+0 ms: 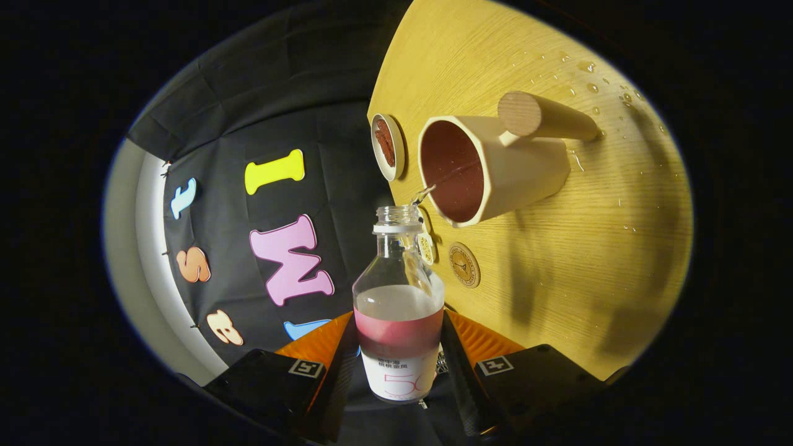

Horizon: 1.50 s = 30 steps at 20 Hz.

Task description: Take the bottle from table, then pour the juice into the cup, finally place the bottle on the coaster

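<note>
My gripper (399, 356) is shut on a clear bottle (398, 297) with a pink and white label, both fingers pressing on its lower body. The whole view is rolled sideways, so the bottle is tipped over. Its cap is off and the open mouth sits right at the rim of a cream cup (495, 167) with a round wooden handle. A thin stream of liquid (424, 194) runs from the mouth into the cup's reddish inside. Clear liquid fills the bottle up to the shoulder. A round wooden coaster (464, 264) lies on the table just beside the bottle's neck.
The yellow wooden table (557, 279) carries a small white dish (388, 147) with something brown in it, just beyond the cup. A second small round disc (425, 248) shows behind the bottle's neck. Water drops (588, 83) dot the table past the cup's handle.
</note>
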Motion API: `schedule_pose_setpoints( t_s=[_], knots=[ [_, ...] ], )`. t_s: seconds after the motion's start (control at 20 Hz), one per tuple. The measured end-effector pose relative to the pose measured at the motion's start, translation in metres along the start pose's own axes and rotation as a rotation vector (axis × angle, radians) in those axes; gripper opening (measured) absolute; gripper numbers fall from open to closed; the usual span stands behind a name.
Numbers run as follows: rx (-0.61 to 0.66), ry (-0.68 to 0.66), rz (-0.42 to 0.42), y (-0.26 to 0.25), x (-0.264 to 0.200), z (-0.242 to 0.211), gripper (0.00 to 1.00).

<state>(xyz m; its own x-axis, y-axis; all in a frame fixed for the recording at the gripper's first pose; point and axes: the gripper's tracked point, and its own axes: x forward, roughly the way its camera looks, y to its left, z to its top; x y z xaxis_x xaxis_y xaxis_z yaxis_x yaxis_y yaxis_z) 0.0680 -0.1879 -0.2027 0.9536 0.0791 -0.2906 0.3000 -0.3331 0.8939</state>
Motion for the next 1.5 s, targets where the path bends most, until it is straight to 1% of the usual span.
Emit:
schedule_pose_setpoints(
  t_s=[0.25,1.2,1.5],
  knots=[
    [0.079,-0.009,0.007,0.001,0.003,0.001,0.75],
    [0.243,-0.09,0.061,0.02,0.005,0.003,0.74],
    [0.343,-0.114,0.082,0.034,0.007,0.005,0.75]
  ],
)
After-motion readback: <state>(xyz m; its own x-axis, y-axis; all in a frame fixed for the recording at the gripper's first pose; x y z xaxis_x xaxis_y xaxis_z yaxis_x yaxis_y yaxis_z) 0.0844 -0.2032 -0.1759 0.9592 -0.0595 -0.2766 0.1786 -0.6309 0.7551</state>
